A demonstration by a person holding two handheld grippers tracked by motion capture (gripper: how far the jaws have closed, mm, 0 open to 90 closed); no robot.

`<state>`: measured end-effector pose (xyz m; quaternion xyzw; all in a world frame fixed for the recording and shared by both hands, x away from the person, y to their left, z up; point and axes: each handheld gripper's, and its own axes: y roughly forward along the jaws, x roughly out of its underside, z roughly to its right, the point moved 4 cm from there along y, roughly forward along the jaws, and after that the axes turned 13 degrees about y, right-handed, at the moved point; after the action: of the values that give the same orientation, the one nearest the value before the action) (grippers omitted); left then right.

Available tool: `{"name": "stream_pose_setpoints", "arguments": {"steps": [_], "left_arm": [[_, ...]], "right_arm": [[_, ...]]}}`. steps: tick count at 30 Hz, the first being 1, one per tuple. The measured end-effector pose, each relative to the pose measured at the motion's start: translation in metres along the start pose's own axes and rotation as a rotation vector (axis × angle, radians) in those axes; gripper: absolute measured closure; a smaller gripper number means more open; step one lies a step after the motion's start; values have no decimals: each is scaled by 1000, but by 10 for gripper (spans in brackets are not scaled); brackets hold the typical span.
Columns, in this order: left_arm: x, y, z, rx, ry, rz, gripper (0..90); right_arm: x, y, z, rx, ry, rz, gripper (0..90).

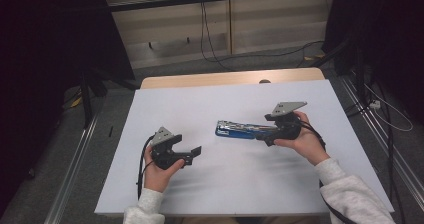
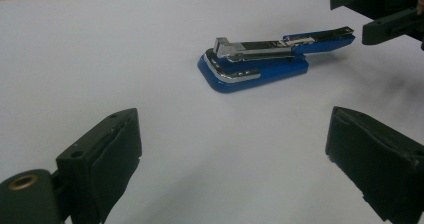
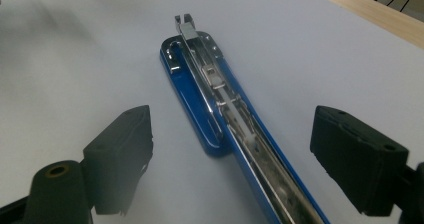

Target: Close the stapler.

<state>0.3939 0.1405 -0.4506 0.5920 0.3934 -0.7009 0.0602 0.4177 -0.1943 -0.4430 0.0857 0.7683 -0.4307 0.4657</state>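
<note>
On the left of the high view, the left gripper (image 1: 192, 154) sits in the person's left hand (image 1: 159, 171) and rests low on the white surface (image 1: 170, 99). Its jaws are wide apart and nothing is between them. In the left gripper view they point toward the blue stapler (image 2: 255, 64), which lies well apart from them, farther out on the surface.

The stapler (image 1: 240, 130) lies near the middle of the surface, a little to the right. It is open: the blue base lies flat, and the long top arm with the shiny metal track sticks out toward the right gripper.

On the right, the right gripper (image 1: 267, 136) is held in the person's right hand (image 1: 305, 144), just beside the end of the stapler. In the right gripper view, the long arm of the stapler (image 3: 240, 129) runs up between the two black jaws. The jaws are far apart, one on each side of the arm, and the pads do not touch it.
</note>
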Motion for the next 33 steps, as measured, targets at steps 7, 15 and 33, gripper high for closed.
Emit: {"name": "stream_pose_setpoints", "arguments": {"steps": [7,15,33], "left_arm": [[-5,8,-2,15,-2,-4,137],[-12,21,-1,22,-1,-5,258],[-26,47,2,45,48,-22,768]], "right_arm": [[18,-16,7,44,31,13,236],[38,-32,19,100,81,53,413],[58,-55,27,174,107,39,894]]}}
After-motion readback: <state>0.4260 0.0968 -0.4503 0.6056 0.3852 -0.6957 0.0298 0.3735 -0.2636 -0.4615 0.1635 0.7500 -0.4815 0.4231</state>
